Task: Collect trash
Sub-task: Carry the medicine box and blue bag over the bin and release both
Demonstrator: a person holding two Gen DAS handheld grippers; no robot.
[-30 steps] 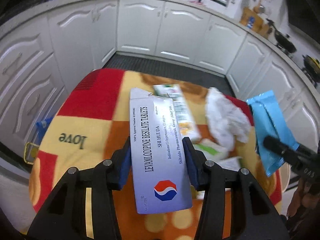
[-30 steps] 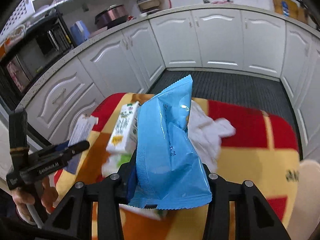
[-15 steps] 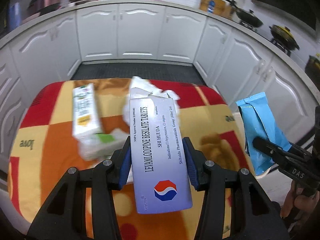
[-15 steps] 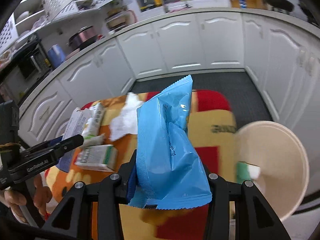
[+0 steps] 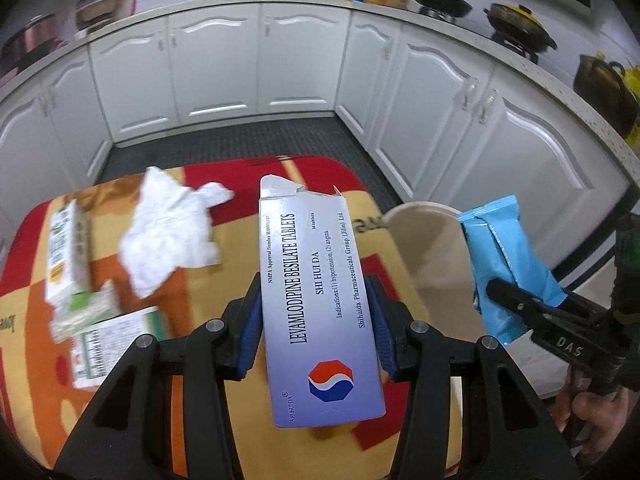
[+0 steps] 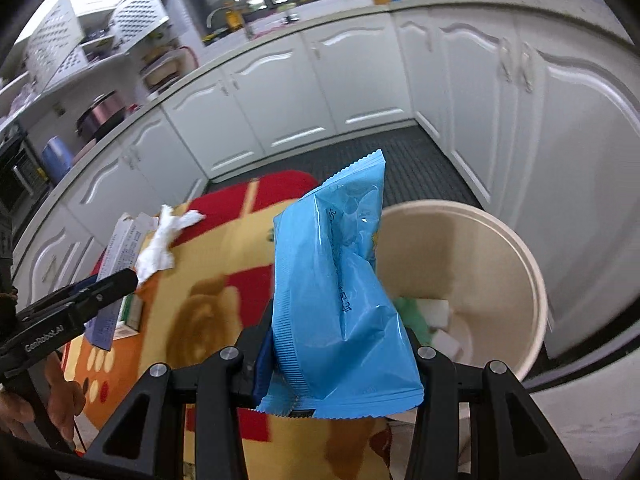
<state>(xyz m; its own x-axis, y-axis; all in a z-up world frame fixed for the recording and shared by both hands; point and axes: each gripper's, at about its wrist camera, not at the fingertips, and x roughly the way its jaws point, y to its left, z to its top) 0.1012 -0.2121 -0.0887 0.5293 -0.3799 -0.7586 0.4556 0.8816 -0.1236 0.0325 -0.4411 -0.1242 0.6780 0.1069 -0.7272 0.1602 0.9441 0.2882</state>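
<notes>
Both tools have swung toward the bin, left tool clamping the pill box, right tool the blue packet.

The bin stood open at the top, just beside the table, with a few scraps low inside and lots of room above them. The blue wrapper hung in front of its near rim. White cupboards stood close behind the bin. On the table, a crumpled tissue and small boxes filled the left side; the right side was bare cloth.
</notes>
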